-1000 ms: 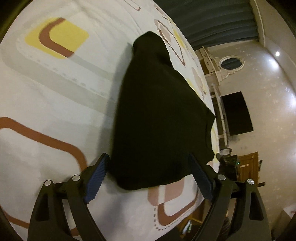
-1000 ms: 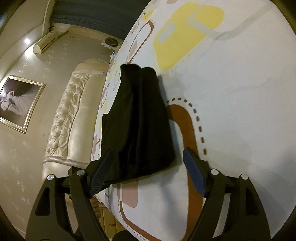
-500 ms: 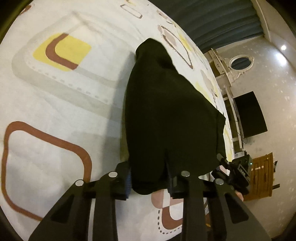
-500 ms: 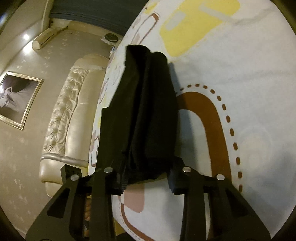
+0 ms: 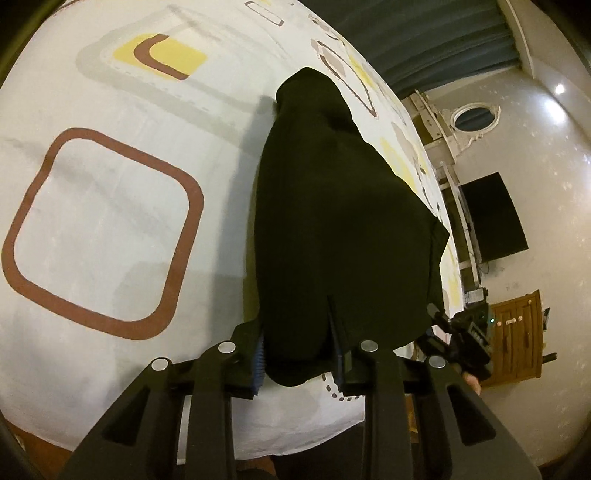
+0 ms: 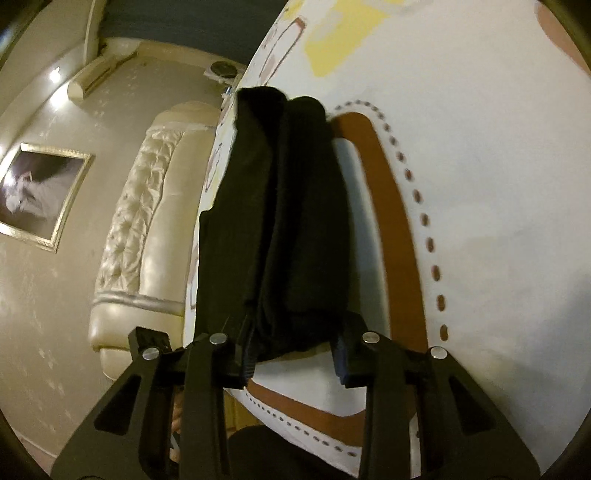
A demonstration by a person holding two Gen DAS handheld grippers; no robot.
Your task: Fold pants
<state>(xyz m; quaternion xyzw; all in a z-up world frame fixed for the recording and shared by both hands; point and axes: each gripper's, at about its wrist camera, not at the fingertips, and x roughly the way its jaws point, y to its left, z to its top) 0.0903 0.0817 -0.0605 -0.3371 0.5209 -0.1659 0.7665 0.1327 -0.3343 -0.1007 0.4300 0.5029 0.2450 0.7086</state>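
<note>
Looking along the left claw (image 5: 297,356), we see its two fingers drawn in close on the near edge of the black pants (image 5: 343,229), the dark cloth bunched and pinched between the blue pads (image 5: 258,356). The pants lie lengthwise away from us on the bed (image 5: 110,221), over a white bedspread printed with brown rounded squares and yellow patches, and they narrow toward their far end. Near the bed's far side we make out a dark curtain (image 5: 424,33), a round mirror (image 5: 474,118) on the wall, a black screen (image 5: 491,218) and a wooden cabinet (image 5: 517,343). The right claw (image 5: 461,338) shows at the lower right of this view, at the pants' other near corner. From the right wrist view, the right claw (image 6: 293,356) is likewise nearly closed on the near edge of the pants (image 6: 280,221), with cloth gathered between its pads (image 6: 249,354); here the fabric shows long lengthwise folds and lies close to the bed's edge (image 6: 480,184). Beyond that edge we see a cream tufted headboard (image 6: 140,221), a framed picture (image 6: 40,195) on the wall and an air conditioner (image 6: 99,75) up near the ceiling.
</note>
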